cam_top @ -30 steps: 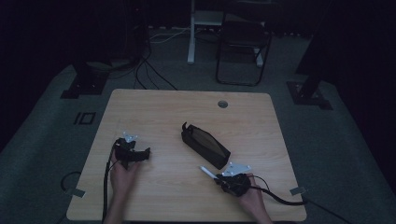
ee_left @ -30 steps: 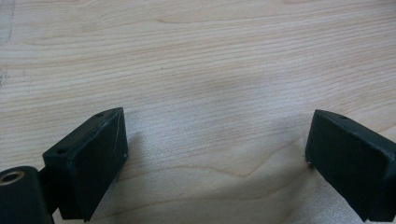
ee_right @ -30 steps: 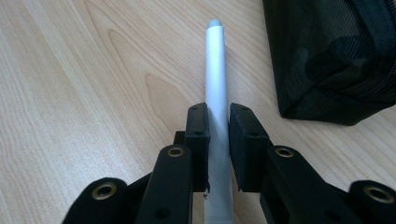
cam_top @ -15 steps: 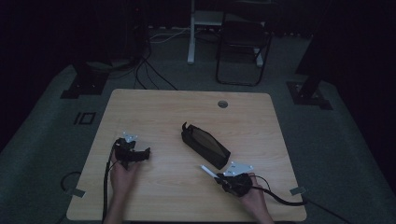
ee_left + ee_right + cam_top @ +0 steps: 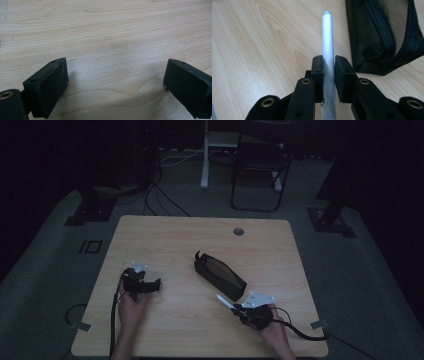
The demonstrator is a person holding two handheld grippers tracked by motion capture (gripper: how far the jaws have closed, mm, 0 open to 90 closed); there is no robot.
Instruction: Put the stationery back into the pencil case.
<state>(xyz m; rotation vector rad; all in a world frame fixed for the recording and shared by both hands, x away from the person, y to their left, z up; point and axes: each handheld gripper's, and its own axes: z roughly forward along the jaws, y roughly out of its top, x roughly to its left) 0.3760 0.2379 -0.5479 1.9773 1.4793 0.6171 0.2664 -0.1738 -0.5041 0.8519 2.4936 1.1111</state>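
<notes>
A black mesh zip pouch (image 5: 219, 275) lies at the middle of the wooden table (image 5: 200, 240), its mouth towards the near right. My right gripper (image 5: 235, 307) at the near right is shut on a white pen (image 5: 223, 301) that sticks out towards the pouch. In the right gripper view the pen (image 5: 327, 45) runs up between the two pads (image 5: 318, 72), with the pouch (image 5: 382, 37) just to its right. My left gripper (image 5: 156, 284) rests at the near left. Its jaws stand wide apart over bare wood in the left gripper view (image 5: 116, 82), with nothing between them.
A round cable hole (image 5: 238, 231) sits near the table's far edge. Behind the table stand a dark folding chair (image 5: 260, 165) and a white stand (image 5: 205, 155), with cables on the floor. Black cables trail from both grippers off the near edge.
</notes>
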